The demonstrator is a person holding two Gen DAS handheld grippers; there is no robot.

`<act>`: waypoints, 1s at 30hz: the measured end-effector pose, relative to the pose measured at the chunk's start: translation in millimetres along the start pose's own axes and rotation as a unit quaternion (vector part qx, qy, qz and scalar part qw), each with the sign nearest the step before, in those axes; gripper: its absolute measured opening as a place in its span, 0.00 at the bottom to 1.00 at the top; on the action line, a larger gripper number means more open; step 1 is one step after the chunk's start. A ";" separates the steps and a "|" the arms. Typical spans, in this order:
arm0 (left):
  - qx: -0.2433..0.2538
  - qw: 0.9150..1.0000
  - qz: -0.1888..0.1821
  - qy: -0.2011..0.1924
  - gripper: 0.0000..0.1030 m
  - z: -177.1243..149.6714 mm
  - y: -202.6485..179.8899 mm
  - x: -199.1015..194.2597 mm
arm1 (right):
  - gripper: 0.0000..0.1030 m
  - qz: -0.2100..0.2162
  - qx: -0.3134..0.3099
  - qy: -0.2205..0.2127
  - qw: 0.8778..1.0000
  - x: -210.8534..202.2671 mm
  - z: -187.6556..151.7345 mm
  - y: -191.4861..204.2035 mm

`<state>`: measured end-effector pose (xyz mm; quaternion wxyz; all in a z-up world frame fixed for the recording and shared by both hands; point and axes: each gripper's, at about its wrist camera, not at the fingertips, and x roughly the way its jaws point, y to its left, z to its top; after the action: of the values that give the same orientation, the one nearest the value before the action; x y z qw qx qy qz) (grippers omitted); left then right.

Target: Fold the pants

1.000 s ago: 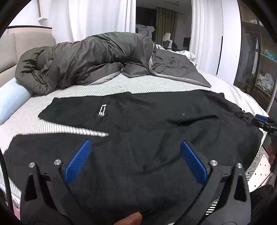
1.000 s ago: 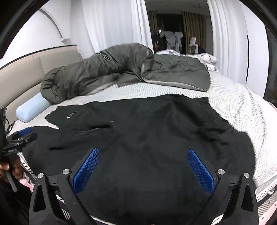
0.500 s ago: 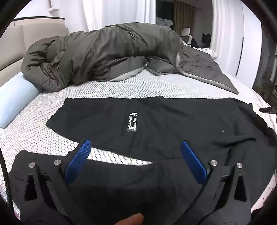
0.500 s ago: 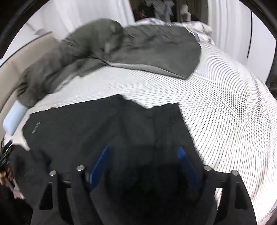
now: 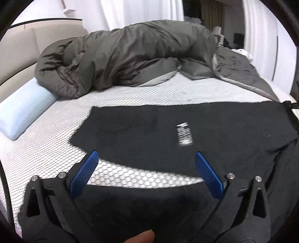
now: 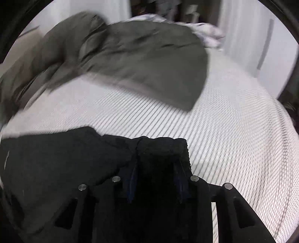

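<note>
Black pants [image 5: 168, 134] lie spread on the white mesh mattress [image 5: 46, 149], a white label [image 5: 184, 133] on the far leg. My left gripper [image 5: 145, 168] is open, its blue pads [image 5: 84, 172] above the gap between the two legs, the near leg [image 5: 140, 205] under its body. In the right wrist view the pants' waistband end [image 6: 160, 145] is bunched between the narrowed fingers of my right gripper [image 6: 157, 179], which is shut on the cloth. That view is blurred.
A rumpled grey duvet [image 5: 121, 56] lies across the far side of the bed. A pale blue pillow [image 5: 20, 110] sits at the left by the beige headboard [image 5: 18, 48]. White curtains [image 5: 140, 13] hang behind. The mattress edge falls away at right [image 6: 280, 149].
My right gripper has gone down onto the waistband and closed on it. My left gripper has moved left along the legs, staying open.
</note>
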<state>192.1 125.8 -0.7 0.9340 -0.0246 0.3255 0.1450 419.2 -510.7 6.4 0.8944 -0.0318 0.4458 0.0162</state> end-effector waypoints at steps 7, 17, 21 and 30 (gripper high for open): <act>-0.019 1.000 0.003 0.000 0.99 -0.8 18.9 -2.9 | 0.76 0.004 0.031 -0.006 0.999 -25.9 0.5 -16.0; 0.000 0.999 -0.044 -0.002 0.99 -14.3 -13.2 -31.9 | 0.93 0.023 0.166 -0.074 0.983 -185.1 -190.9 -45.0; -0.004 0.998 -0.063 -0.004 0.99 -23.0 -28.5 -46.8 | 0.93 0.019 0.218 -0.037 0.975 -183.9 -246.0 -47.8; -0.015 0.997 -0.076 -0.007 0.99 -41.0 -27.5 -65.7 | 0.20 0.110 0.318 -0.072 0.939 -163.5 -264.2 -61.2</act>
<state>126.4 77.0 6.1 0.9442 -0.0621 0.3139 0.0782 113.9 -590.6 -19.0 0.8801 0.3046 0.3633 -0.0254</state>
